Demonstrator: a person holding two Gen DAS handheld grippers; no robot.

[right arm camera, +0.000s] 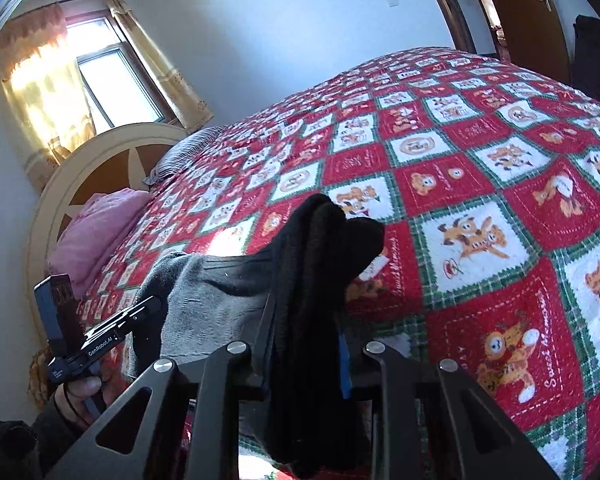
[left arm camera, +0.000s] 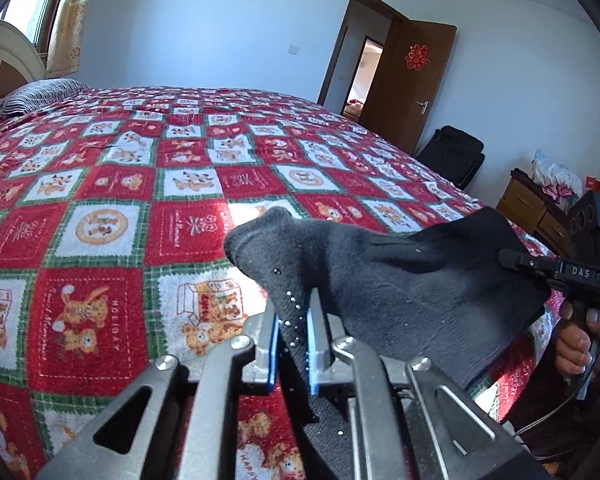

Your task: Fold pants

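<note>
Above the "HOLIDAY" bedspread (left arm camera: pixel 100 208), left tool (left arm camera: pixel 293 320) ("GenRobot.AI") and right tool (right arm camera: pixel 304 344) ("DAS") each clamp the dark garment (left arm camera: pixel 380 272).

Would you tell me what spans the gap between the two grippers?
Only the dark pants, stretched from left gripper to right gripper, above the bedspread; the left wrist view shows it.

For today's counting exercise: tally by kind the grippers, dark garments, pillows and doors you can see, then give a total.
Grippers: 2 (left, right)
Dark garment: 1
Pillows: 2 (striped, pink)
Doors: 1
Total: 6
</note>
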